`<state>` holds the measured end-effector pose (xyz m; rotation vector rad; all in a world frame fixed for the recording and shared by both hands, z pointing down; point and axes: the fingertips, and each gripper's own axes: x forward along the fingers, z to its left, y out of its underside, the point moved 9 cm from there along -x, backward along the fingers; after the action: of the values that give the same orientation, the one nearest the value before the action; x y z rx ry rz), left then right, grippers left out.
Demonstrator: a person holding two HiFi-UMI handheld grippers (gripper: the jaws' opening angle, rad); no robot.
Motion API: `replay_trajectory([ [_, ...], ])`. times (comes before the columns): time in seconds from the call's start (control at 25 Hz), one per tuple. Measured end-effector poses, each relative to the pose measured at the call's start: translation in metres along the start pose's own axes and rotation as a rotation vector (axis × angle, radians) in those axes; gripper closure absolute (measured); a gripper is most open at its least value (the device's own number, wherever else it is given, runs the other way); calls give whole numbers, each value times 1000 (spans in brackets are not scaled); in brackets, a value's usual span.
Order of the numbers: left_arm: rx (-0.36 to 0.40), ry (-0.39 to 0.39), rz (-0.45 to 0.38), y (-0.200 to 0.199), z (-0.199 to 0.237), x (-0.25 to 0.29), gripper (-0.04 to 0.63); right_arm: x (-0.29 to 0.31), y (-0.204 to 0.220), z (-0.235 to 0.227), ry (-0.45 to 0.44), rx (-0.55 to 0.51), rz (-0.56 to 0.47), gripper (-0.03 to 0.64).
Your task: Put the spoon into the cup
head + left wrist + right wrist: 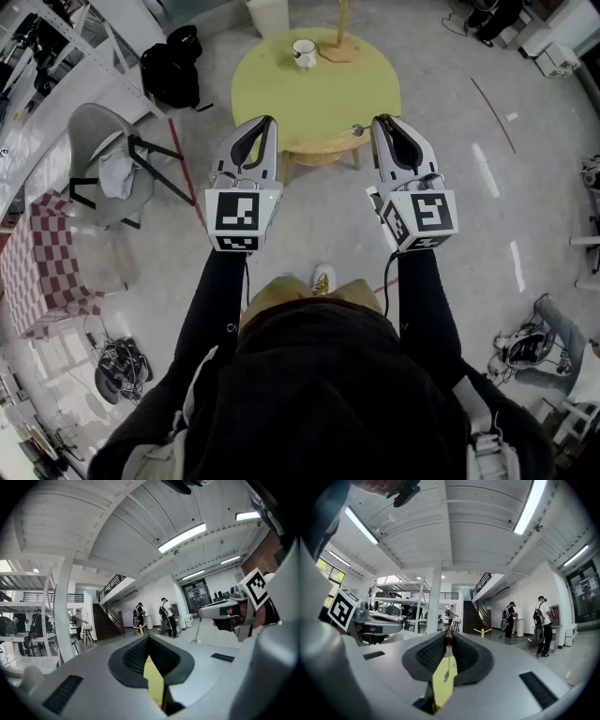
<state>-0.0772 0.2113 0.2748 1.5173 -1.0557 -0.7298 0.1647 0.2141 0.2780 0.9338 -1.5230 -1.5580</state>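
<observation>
**Carrying stage, spoon in transit.** The round yellow-green table (281, 84) lies ahead of you, and both tools are held level over its near edge. Your right gripper (383, 123) is clenched on the spoon (357, 129). In the right gripper view the thin handle runs between the ribbed pads, and in the head view its shiny end pokes out to the left of the tips. Your left gripper (269, 122) is closed with nothing in it, and its pads meet at the tip with only table showing through the gap. The white cup (304, 52) stands upright at the far side of the table, well apart from the spoon.

By this reading the pick-up is done and the delivery has not begun. The next move calls for a reach across the tabletop. You then tip the right gripper downward so the spoon hangs over the cup's mouth, and let go only once its lower end is inside the rim.

**Surroundings.**
- A checkered cloth (47, 262) and a grey chair (108, 141) draped with fabric stand to the left on the floor.
- A black bag (173, 70) lies beyond the chair. None of these three is in your line.
- A wooden stand (339, 47) with an upright post sits just beside the cup on its right. It is the likeliest thing to clip, so approach from the near or left side.
</observation>
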Motion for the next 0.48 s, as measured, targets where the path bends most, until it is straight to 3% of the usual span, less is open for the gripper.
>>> replay_trajectory([
  [0.48, 0, -24, 4, -6, -13, 0, 580, -7, 3, -9, -32, 18, -2, 560],
])
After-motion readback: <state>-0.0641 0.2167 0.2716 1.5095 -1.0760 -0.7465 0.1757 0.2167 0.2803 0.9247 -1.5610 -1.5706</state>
